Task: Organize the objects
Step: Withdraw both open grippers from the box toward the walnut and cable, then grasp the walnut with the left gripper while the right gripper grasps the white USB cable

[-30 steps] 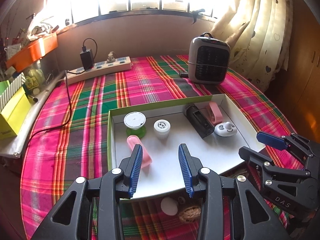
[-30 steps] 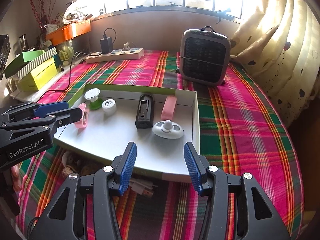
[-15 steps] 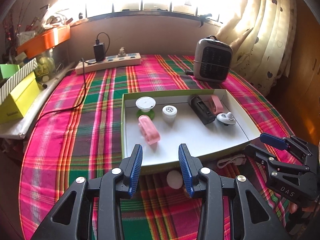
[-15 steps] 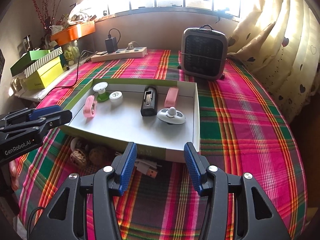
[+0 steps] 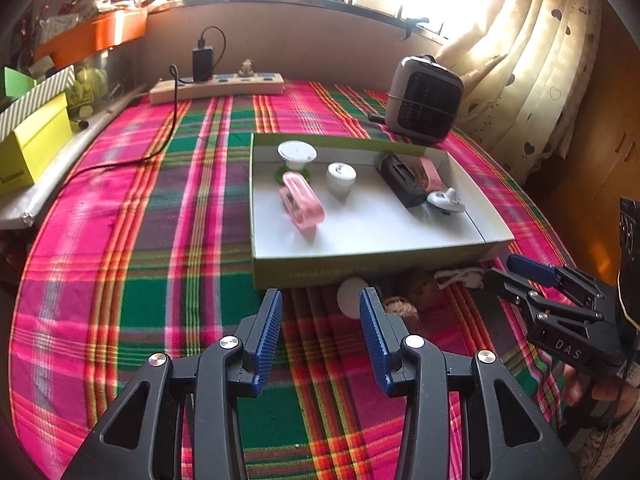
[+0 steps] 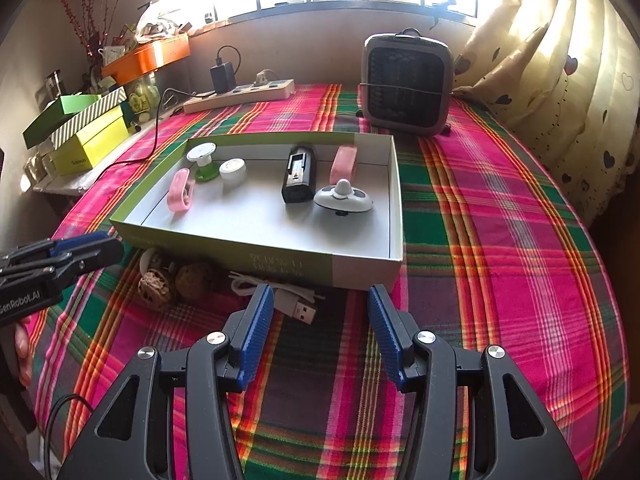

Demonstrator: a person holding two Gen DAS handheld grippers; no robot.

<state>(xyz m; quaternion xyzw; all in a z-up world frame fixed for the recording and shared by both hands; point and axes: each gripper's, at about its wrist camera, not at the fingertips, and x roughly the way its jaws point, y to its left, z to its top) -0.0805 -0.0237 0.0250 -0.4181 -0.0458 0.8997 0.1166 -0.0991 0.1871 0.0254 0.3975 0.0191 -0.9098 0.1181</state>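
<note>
Here, your left gripper (image 5: 320, 306) and right gripper (image 6: 320, 306) hang wide and empty; the cable (image 6: 276, 296) could snag a finger.

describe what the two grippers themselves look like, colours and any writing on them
Both are black plastic frames with silver screws and ribbed blue finger pads. The left gripper reads "GenRobot.AI" on its side in the right wrist view; the right gripper shows "DAS" in the left wrist view. A thin black cable loops near the left one.
</note>
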